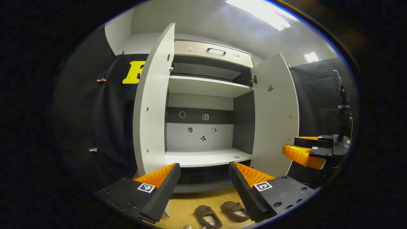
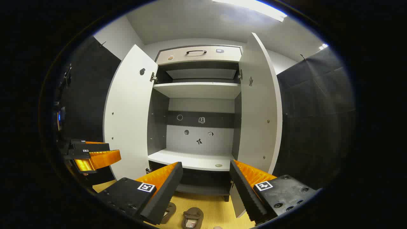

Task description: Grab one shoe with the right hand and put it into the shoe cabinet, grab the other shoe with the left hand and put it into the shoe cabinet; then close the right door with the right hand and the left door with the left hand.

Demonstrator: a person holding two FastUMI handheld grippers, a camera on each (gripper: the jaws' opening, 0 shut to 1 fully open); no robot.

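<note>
Lying side by side, shoes (image 1: 222,213) point toward cabinet (image 1: 206,127).

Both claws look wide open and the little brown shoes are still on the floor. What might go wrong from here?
The two brown shoes lie close together on the yellow floor, so the right gripper might nudge or catch both when reaching for one.

Both cabinet doors stand open. The right door hangs beside the path to the lower shelf, so an arm could bump it.

The left gripper is also open, holding nothing.
</note>
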